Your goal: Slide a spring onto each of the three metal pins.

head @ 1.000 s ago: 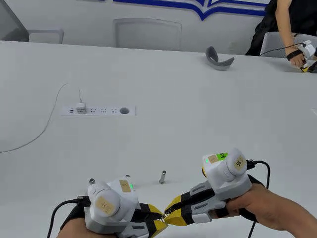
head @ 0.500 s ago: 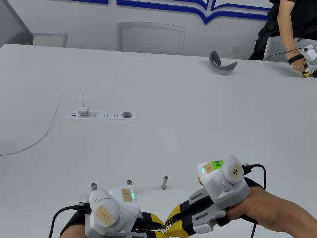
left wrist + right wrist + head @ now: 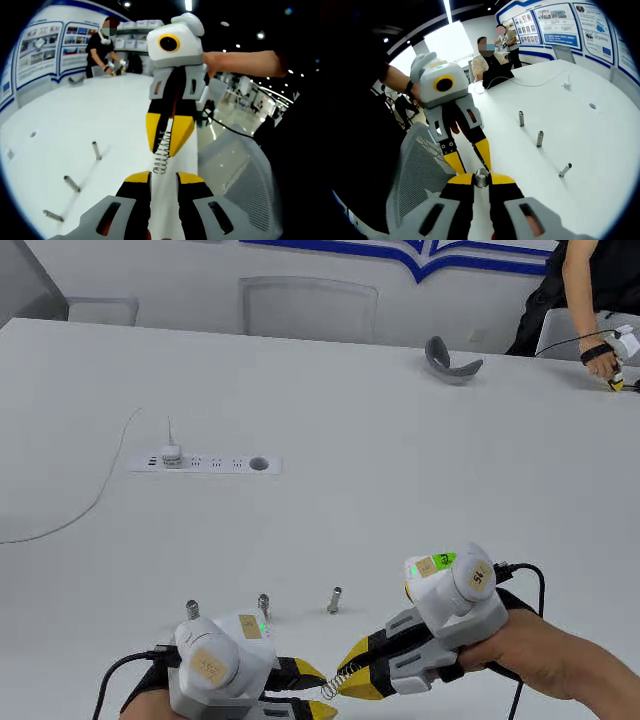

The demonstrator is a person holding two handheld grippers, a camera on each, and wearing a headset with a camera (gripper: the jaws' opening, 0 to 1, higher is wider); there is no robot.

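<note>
Three metal pins stand in a row on the white table: the left pin point(image 3: 192, 609) and the middle pin point(image 3: 264, 603) each carry a spring, the right pin point(image 3: 334, 599) is bare. My right gripper point(image 3: 354, 680) is shut on a small spring point(image 3: 341, 678) above the table's near edge, in front of the pins. My left gripper point(image 3: 318, 690) faces it tip to tip, jaws open on either side of the spring's free end. In the left gripper view the spring point(image 3: 160, 161) hangs from the right gripper's yellow tips. The right gripper view shows the spring point(image 3: 480, 177) end-on.
A power strip point(image 3: 205, 463) with a plugged-in cable lies at mid-left. A grey curved object point(image 3: 452, 362) rests at the far right. Another person point(image 3: 590, 300) works at the far right corner. A mesh chair back point(image 3: 420, 170) is beside me.
My left gripper, shut at the spring's end before, has opened and let go. The right gripper keeps its hold on the spring.
</note>
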